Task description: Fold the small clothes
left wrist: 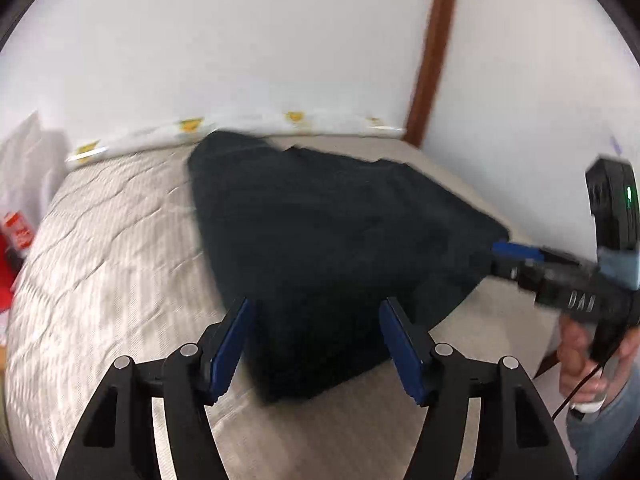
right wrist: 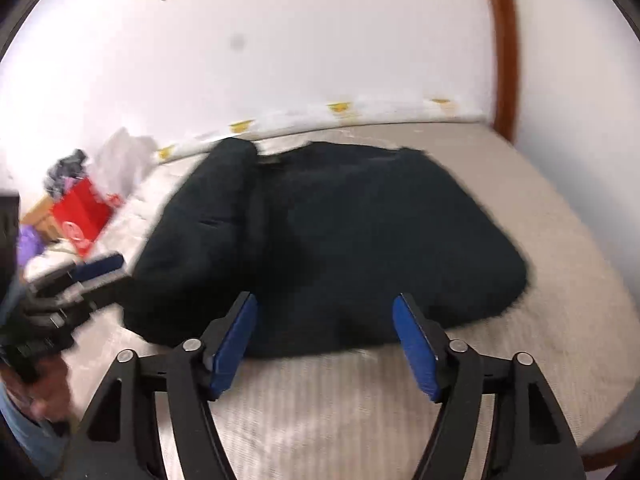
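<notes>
Dark garment (left wrist: 320,232) spread on bed (left wrist: 100,260), just beyond both released jaws. Red bag (right wrist: 82,216) clear only from right wrist.

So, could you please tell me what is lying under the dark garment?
The dark garment lies on a pale quilted bed cover, which shows all around it. Whatever is directly beneath the cloth is hidden.

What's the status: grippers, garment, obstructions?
Left gripper open, right gripper open, both empty. Dark garment lies loose on the bed, partly folded. Nothing in the way.
</notes>
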### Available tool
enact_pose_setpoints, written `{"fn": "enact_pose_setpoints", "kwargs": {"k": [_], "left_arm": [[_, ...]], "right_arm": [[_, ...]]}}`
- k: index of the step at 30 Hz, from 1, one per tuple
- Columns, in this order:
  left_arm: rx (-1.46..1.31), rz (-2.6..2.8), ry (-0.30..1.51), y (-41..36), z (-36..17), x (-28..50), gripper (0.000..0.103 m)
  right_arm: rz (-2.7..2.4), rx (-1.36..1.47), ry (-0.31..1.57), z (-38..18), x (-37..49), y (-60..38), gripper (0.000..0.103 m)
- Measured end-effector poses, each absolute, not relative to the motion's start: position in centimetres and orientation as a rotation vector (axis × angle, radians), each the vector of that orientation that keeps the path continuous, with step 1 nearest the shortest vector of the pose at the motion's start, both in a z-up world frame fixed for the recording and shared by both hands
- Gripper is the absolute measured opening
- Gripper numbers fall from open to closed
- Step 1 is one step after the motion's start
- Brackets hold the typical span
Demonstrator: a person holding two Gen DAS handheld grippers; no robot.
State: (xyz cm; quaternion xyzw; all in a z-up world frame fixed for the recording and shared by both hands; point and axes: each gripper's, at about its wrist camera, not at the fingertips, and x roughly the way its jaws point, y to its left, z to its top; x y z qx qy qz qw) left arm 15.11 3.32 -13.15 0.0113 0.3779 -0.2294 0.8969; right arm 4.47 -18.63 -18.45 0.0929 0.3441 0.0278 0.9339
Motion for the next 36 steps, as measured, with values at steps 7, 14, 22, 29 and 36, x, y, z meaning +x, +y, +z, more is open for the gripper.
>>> {"fn": "enact_pose_setpoints", "kwargs": {"k": [7, 14, 22, 29, 36], "left_arm": [[0.005, -0.427, 0.858, 6.8, -15.8, 13.8, 0.064], [-0.014, -0.410, 0.894, 6.5, -16.8, 15.1, 0.064], [-0.032, -0.423, 0.916, 5.8, -17.6, 15.5, 0.064], [-0.046, -0.419, 0.944, 5.0, -17.9, 15.6, 0.065], [-0.031, -0.398, 0.968, 3.1, -17.6, 15.9, 0.065]], "right_arm": [[0.144, 0.273, 0.776, -19.8, 8.8, -14.6, 0.072], [0.145, 0.396, 0.817, -21.4, 12.4, -14.3, 0.069], [0.171, 0.371, 0.788, -20.8, 14.1, -13.5, 0.023], [0.192, 0.329, 0.713, -19.0, 12.8, -13.8, 0.018], [0.157, 0.282, 0.619, -16.6, 11.4, -15.5, 0.017]]}}
